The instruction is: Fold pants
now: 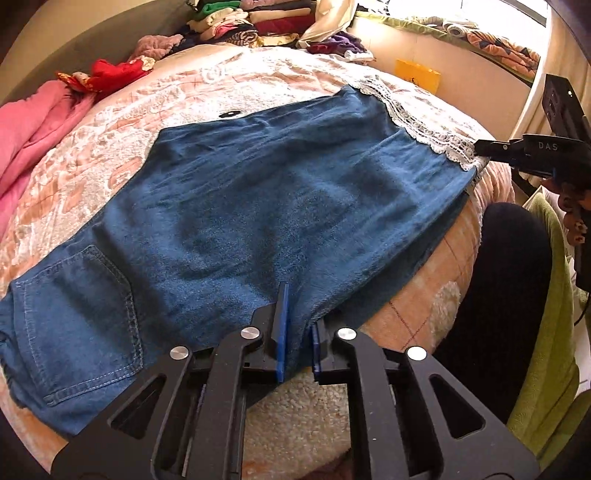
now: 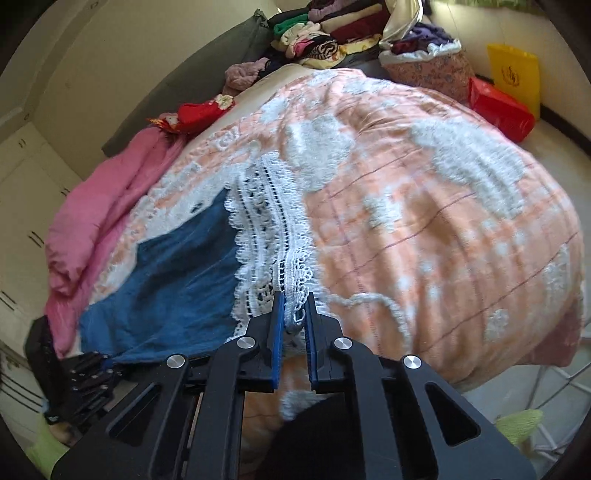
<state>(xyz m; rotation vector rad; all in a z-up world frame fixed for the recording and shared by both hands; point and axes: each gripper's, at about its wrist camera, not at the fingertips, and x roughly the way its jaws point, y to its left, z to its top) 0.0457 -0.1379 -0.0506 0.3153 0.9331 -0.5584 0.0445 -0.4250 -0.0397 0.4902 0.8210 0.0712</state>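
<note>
Blue denim pants [image 1: 258,206] [image 2: 177,273] lie flat on the bedspread, folded leg over leg, back pocket [image 1: 77,306] at the near left. A white lace hem [image 1: 417,129] [image 2: 273,221] ends the legs on the right. My left gripper [image 1: 300,317] is shut on the pants' near edge, with denim bunched between its blue pads. My right gripper [image 2: 294,306] is shut on the near corner of the lace hem; in the left wrist view the right gripper [image 1: 484,147] shows at the far right edge. The left gripper [image 2: 92,373] appears blurred at the lower left of the right wrist view.
The bed wears a peach and white bedspread [image 2: 424,221]. A pink blanket [image 1: 33,133] lies along the left side, stacked folded clothes [image 1: 251,22] at the head. A yellow bag [image 2: 513,74] and a red bag [image 2: 498,107] stand beyond. A person's dark leg [image 1: 491,280] is at the bed's near right.
</note>
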